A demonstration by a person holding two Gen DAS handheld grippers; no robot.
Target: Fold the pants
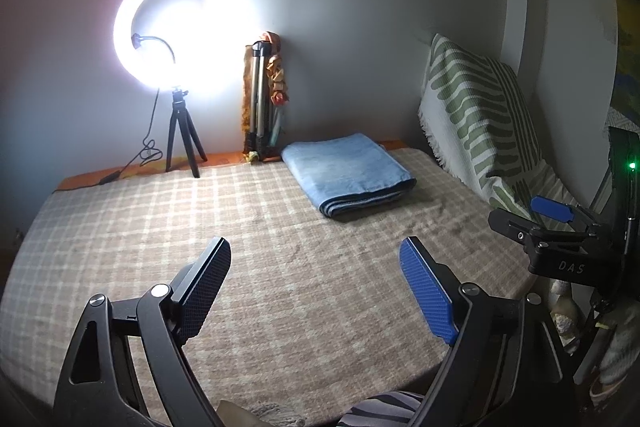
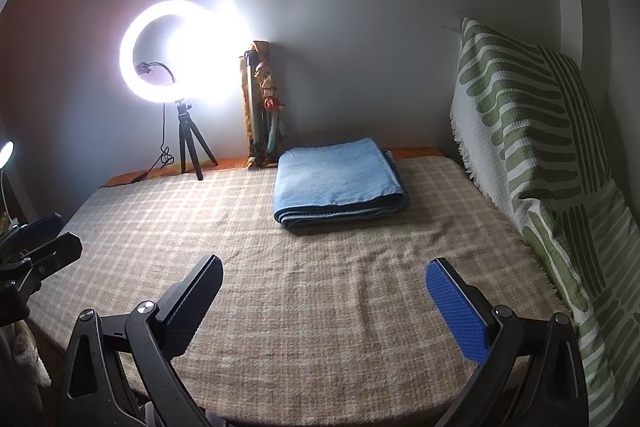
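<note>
Already folded into a flat, layered rectangle, the blue pants lie toward the far side of the bed, on the beige checked blanket, well apart from both grippers. Just beyond them a folded tripod wrapped in patterned cloth leans on the far wall, and farther left a glowing ring light stands on a small black tripod. To the right, a green-and-white patterned cushion props against the wall. Nearest the cameras, the left gripper hangs over bare blanket with jaws spread wide and nothing between them; the right gripper is likewise spread and empty above the blanket's near edge
</note>
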